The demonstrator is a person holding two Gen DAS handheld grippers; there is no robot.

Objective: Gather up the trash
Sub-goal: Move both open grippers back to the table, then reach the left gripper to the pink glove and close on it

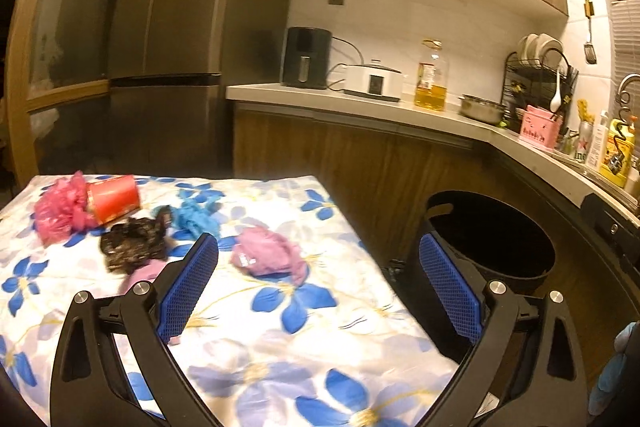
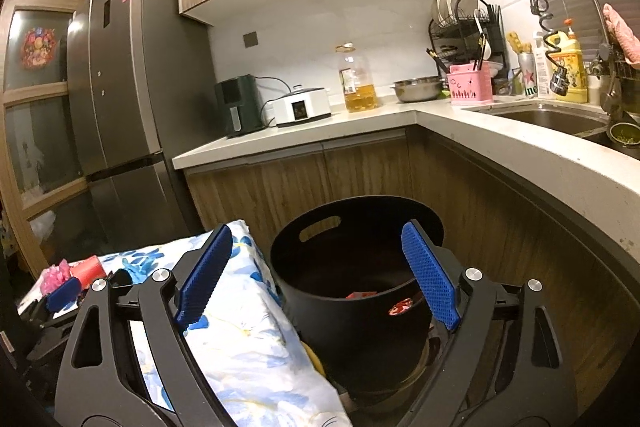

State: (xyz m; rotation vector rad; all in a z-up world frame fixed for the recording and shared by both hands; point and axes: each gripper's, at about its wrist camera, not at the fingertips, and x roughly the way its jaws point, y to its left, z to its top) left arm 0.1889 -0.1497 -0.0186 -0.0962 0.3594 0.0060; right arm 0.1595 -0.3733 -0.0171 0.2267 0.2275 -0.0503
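Observation:
In the left wrist view, trash lies on a table with a blue-flowered cloth [image 1: 280, 347]: a red cup [image 1: 114, 201] on its side, a pink crumpled bag [image 1: 60, 215], a blue wad [image 1: 198, 215], a dark crumpled wrapper [image 1: 134, 247] and a purple wad [image 1: 268, 253]. My left gripper [image 1: 320, 259] is open and empty above the cloth, near the purple wad. A black bin [image 2: 356, 291] stands on the floor right of the table, with red scraps [image 2: 400, 307] inside. My right gripper [image 2: 318, 247] is open and empty over the bin.
An L-shaped kitchen counter [image 2: 304, 135] runs behind and to the right, with an air fryer [image 2: 238, 105], oil bottle [image 2: 356, 79], dish rack and sink [image 2: 548, 119]. A tall fridge [image 2: 120, 107] stands at the left. The left gripper shows at the right wrist view's left edge [image 2: 64, 293].

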